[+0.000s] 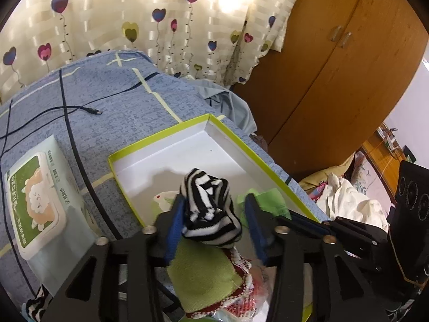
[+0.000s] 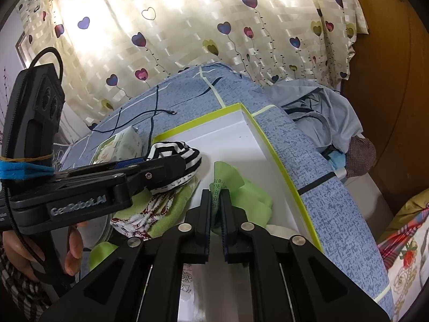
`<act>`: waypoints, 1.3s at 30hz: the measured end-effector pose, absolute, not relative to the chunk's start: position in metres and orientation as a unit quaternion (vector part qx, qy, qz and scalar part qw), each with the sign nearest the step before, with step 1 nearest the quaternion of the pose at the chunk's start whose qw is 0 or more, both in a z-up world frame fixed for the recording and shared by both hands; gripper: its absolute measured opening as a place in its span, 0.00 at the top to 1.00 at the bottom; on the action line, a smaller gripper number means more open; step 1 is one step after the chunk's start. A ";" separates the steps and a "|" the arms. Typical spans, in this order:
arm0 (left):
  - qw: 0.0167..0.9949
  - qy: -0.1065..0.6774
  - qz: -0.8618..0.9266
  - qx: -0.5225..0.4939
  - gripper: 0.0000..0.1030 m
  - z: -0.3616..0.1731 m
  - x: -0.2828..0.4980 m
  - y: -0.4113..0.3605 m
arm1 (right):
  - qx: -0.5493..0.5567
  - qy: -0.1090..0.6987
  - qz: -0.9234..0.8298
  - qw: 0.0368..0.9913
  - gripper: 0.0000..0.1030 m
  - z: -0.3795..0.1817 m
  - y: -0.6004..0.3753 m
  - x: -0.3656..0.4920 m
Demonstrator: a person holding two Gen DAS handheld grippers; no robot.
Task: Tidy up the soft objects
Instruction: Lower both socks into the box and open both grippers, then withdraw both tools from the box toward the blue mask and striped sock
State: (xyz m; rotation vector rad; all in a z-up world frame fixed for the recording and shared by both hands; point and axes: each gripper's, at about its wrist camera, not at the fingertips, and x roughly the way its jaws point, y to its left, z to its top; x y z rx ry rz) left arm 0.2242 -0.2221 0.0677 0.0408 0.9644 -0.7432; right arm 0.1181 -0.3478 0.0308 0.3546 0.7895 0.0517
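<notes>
A shallow white box with a lime-green rim [image 1: 171,131] lies on the blue bedspread; it also shows in the right wrist view [image 2: 278,161]. My left gripper [image 1: 214,201] has its jaws apart around a black-and-white striped cloth [image 1: 207,204], which sits between the fingers over the box. It also shows in the right wrist view [image 2: 171,150]. Under it lies a green cloth with a red-and-white knitted edge [image 1: 206,276]. My right gripper [image 2: 215,191] is shut on a light green cloth [image 2: 241,196] inside the box.
A wet-wipes pack [image 1: 40,201] lies on the bedspread left of the box. Black cables [image 1: 67,112] cross the bed. A wooden wardrobe [image 1: 335,67] stands to the right. Crumpled clothes [image 2: 316,112] lie beyond the box, and a heart-pattern curtain [image 2: 187,26] hangs behind.
</notes>
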 end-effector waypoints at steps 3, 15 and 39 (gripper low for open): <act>0.822 0.448 -0.352 0.016 0.53 0.072 0.221 -0.220 | 0.171 0.381 0.020 0.908 0.91 0.032 -0.347 0.116; 0.830 0.436 -0.347 0.020 0.51 0.083 0.208 -0.212 | 0.169 0.369 0.007 0.914 0.90 0.042 -0.345 0.108; 0.877 0.377 -0.297 0.013 0.50 0.119 0.149 -0.151 | 0.149 0.338 0.025 0.929 0.53 0.065 -0.310 0.082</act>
